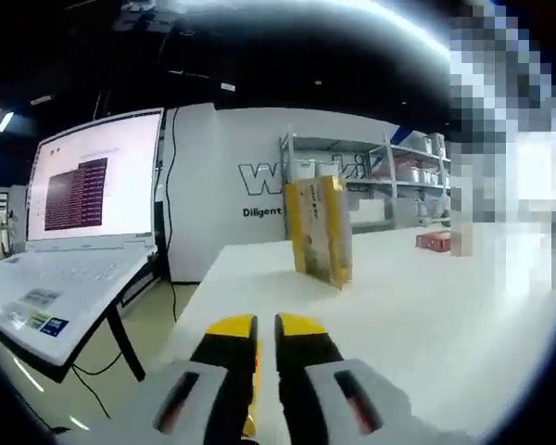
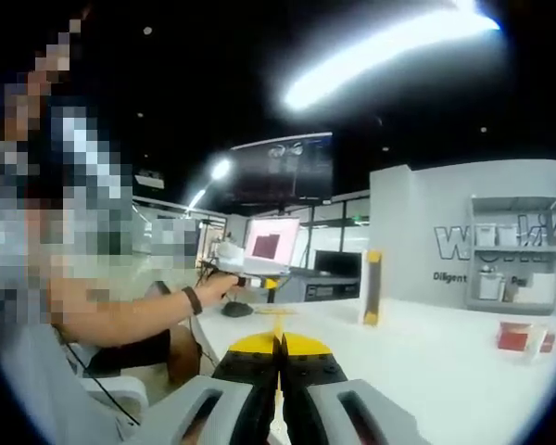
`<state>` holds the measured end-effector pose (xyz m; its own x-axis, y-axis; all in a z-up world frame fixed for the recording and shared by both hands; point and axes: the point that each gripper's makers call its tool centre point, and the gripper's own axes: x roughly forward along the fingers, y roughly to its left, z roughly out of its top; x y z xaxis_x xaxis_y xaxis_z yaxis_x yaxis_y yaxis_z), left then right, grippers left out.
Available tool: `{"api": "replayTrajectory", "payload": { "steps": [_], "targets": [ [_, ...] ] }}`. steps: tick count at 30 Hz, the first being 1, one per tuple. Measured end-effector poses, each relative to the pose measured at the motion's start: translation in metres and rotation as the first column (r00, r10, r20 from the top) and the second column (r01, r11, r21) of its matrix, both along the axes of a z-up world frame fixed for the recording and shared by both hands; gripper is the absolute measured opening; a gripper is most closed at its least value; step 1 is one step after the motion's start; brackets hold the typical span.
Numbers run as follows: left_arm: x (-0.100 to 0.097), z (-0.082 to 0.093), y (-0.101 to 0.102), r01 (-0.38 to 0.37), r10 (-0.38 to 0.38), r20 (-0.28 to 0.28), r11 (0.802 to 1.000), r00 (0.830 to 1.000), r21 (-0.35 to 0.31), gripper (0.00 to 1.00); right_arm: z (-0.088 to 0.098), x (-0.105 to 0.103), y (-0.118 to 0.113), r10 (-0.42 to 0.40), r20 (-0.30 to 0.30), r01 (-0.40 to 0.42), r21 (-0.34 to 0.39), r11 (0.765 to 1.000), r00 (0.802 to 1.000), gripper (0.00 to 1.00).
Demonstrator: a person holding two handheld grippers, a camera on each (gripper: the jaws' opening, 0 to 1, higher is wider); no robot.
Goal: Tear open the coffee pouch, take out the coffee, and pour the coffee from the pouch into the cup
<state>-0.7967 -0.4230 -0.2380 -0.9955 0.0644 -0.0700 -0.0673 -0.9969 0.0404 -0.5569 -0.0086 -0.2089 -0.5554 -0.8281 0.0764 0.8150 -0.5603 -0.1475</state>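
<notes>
Altogether one yellow coffee pouch stands upright on the white table, ahead of the left tool and slightly to its right, apart from the tips. From the right tool the same pouch shows edge-on, farther ahead and to the right, also standing alone on the table. One small red box lies on the table beyond the pouch and to the right of the left tool; in the right gripper view it sits well off to the right. One open laptop rests on a stand to the left of the left tool, its screen lit; the right gripper view shows it far ahead and left, with a person's hand reaching toward it, a dark band on the wrist. One metal shelf rack stands against the far wall behind the pouch. The left tool's yellow-tipped jaws stand a narrow slit apart with nothing between them. The right tool's jaws are pressed together at the tips and grip nothing. Neither tool touches the pouch.
</notes>
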Motion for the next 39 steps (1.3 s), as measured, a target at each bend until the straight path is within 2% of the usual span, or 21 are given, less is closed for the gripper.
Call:
{"api": "replayTrajectory", "payload": {
  "steps": [2,3,4,5,11,12,15,16,18,20,21,24,27,29,30,31,32,34,35,38,39],
  "targets": [
    [-0.001,-0.003,0.006,0.045,-0.047,0.031,0.997,0.998,0.063,0.03,0.0,0.0,0.0,-0.001,0.0,0.001,0.0,1.0,1.0,0.01],
    [-0.001,0.0,0.006,0.03,-0.031,0.012,0.996,0.999,0.08,0.02,0.0,0.0,0.0,-0.002,0.0,0.002,0.0,1.0,1.0,0.01],
    [0.001,-0.001,0.006,0.022,-0.025,0.026,0.995,0.999,0.101,0.02,0.001,0.0,0.001,-0.003,-0.001,0.003,0.0,1.0,1.0,0.01],
    [0.004,-0.003,0.012,0.05,-0.055,0.042,0.992,0.998,0.112,0.02,0.001,0.0,0.001,-0.004,0.0,0.004,-0.001,1.0,1.0,0.01],
    [0.002,0.0,0.004,0.047,-0.053,0.043,0.99,0.998,0.133,0.02,0.002,0.0,0.002,-0.006,-0.003,0.006,-0.002,1.0,1.0,0.01],
    [0.002,0.002,0.004,0.059,-0.063,0.03,0.99,0.998,0.13,0.02,0.003,0.0,0.002,-0.006,-0.004,0.006,-0.002,1.0,1.0,0.01],
    [-0.002,0.009,0.002,0.056,-0.056,-0.044,0.998,0.997,-0.022,0.04,0.002,0.0,0.002,-0.007,-0.004,0.007,-0.003,1.0,1.0,0.01],
    [-0.003,0.01,0.001,0.044,-0.047,-0.059,0.998,0.997,-0.047,0.11,0.002,0.0,0.003,-0.007,-0.003,0.007,-0.005,1.0,1.0,0.01],
    [-0.01,0.007,0.001,0.053,-0.054,-0.043,0.998,0.998,-0.015,0.43,0.001,-0.001,0.003,-0.009,-0.001,0.009,-0.006,1.0,1.0,0.01],
    [-0.01,0.008,0.005,0.065,-0.066,-0.052,0.998,0.996,-0.022,0.62,0.001,-0.001,0.003,-0.009,-0.001,0.009,-0.005,1.0,1.0,0.01],
    [-0.011,0.01,0.008,0.076,-0.079,-0.067,0.996,0.995,-0.048,0.67,0.001,-0.001,0.003,-0.009,-0.002,0.009,-0.005,1.0,1.0,0.01],
    [-0.012,0.008,0.012,0.091,-0.093,-0.059,0.995,0.994,-0.046,0.8,0.003,0.001,0.002,-0.008,-0.005,0.008,-0.006,1.0,1.0,0.01],
    [-0.012,0.008,0.013,0.09,-0.092,-0.055,0.995,0.994,-0.043,0.84,0.004,0.001,0.003,-0.009,-0.007,0.009,-0.006,1.0,1.0,0.01],
    [-0.013,0.008,0.012,0.088,-0.09,-0.055,0.995,0.994,-0.036,0.81,0.003,0.0,0.004,-0.011,-0.006,0.011,-0.006,1.0,1.0,0.01],
    [-0.013,0.006,0.011,0.083,-0.084,-0.045,0.996,0.995,-0.028,0.72,0.003,0.0,0.004,-0.012,-0.006,0.012,-0.006,1.0,1.0,0.01],
    [-0.011,0.004,0.01,0.085,-0.086,-0.03,0.996,0.996,-0.025,0.55,0.003,0.0,0.004,-0.012,-0.005,0.012,-0.007,1.0,1.0,0.01],
    [-0.008,0.003,0.008,0.073,-0.074,-0.023,0.997,0.997,-0.038,0.32,0.003,0.0,0.005,-0.013,-0.005,0.013,-0.008,1.0,1.0,0.01],
    [-0.004,0.007,0.001,0.026,-0.031,-0.048,0.995,0.998,-0.098,0.09,0.003,0.0,0.005,-0.013,-0.003,0.013,-0.01,1.0,1.0,0.01],
    [-0.006,0.006,0.0,0.033,-0.037,-0.039,0.996,0.999,-0.083,0.04,0.003,-0.001,0.005,-0.014,-0.002,0.014,-0.01,1.0,1.0,0.01],
    [-0.002,0.008,-0.001,0.036,-0.037,-0.036,0.999,0.999,-0.03,0.02,0.002,-0.001,0.005,-0.013,-0.001,0.013,-0.011,1.0,1.0,0.01],
    [0.001,0.01,-0.005,-0.005,0.005,-0.046,1.0,0.999,-0.001,0.02,0.003,-0.001,0.005,-0.013,-0.001,0.013,-0.011,1.0,1.0,0.01]
  ]
}}
